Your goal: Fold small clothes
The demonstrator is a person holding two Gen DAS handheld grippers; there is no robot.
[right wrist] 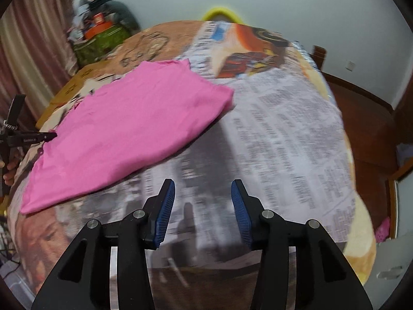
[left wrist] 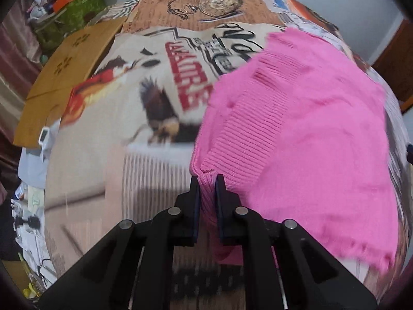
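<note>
A pink knitted garment [left wrist: 296, 129] lies spread on the printed bedspread [left wrist: 103, 170]. My left gripper [left wrist: 207, 178] is shut on the ribbed edge of its near left corner, and a bunch of fabric shows between the fingers. In the right wrist view the same pink garment [right wrist: 129, 129] lies flat to the left, with the left gripper's tip [right wrist: 49, 136] at its left edge. My right gripper [right wrist: 203, 183] stands open over bare bedspread [right wrist: 284, 129], to the right of the garment. Nothing is between its blue pads [right wrist: 165, 209].
A flat cardboard box [left wrist: 64, 77] lies beyond the bed's left side. A green bag with clutter [left wrist: 74, 7] stands behind the box. A yellow object [right wrist: 222, 15] sits at the far edge. Dark wooden flooring [right wrist: 366, 118] is to the right. A hand [right wrist: 9, 170] shows at the left edge.
</note>
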